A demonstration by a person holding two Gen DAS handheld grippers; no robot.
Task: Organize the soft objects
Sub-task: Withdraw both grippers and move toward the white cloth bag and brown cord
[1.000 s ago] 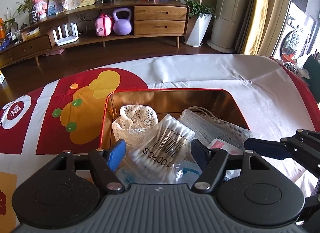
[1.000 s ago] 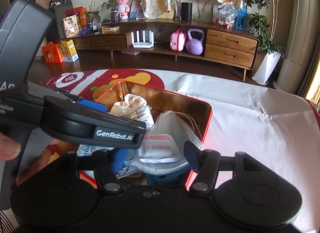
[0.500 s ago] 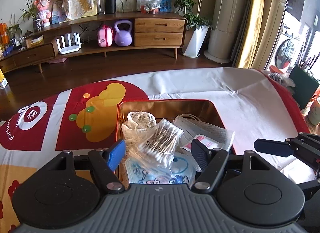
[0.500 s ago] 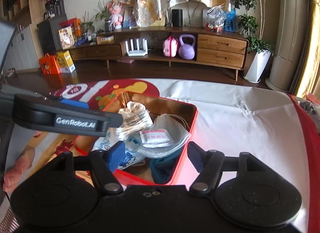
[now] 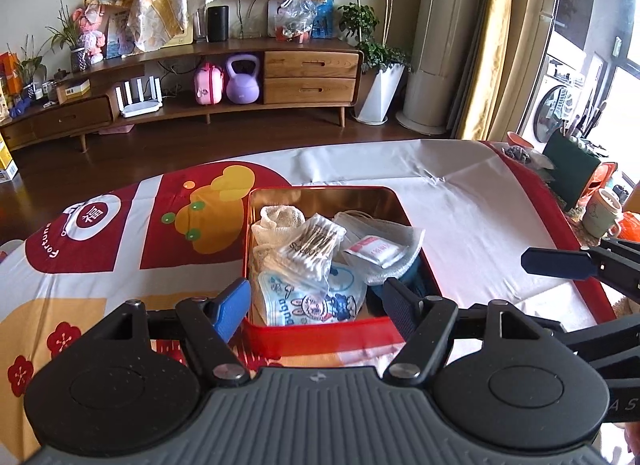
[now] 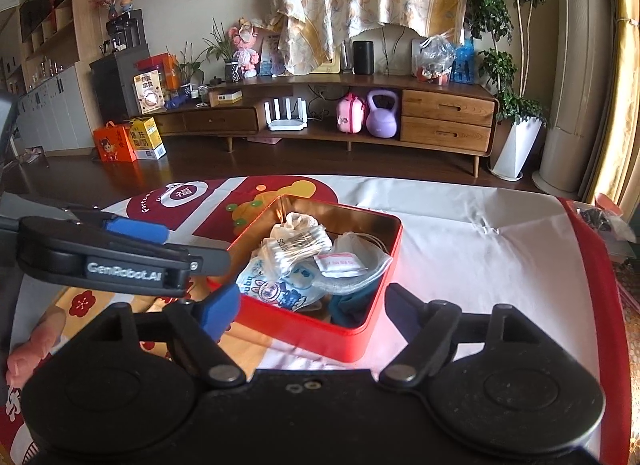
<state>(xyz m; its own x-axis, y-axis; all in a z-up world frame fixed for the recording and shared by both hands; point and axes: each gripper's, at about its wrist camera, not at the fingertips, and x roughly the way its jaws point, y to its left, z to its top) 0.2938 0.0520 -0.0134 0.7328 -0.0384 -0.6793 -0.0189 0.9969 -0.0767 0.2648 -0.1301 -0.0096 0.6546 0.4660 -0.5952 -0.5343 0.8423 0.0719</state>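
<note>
Red on the outside and shiny gold inside, the tin box (image 5: 320,331) sits on the tablecloth (image 5: 460,201) with its lid off. In the left view its long side runs away from the camera; in the right view it sits cornerwise. Inside, the bag of cotton swabs (image 5: 310,247) lies slanted on top, its long side going from near-left to far-right. Beside it are a net pouch (image 5: 280,219), a face mask (image 5: 384,241) with a small white packet (image 5: 374,250) on it, and a bunny-print pack (image 5: 308,297) at the near wall.

A second ago the left gripper (image 5: 316,305) was low over the swabs. It has pulled back and up, spread wide and holding nothing. The right gripper (image 6: 312,305) has backed off too, also spread and holding nothing.

Bare white cloth stretches to the right of the tin, up to the table's red edge.
</note>
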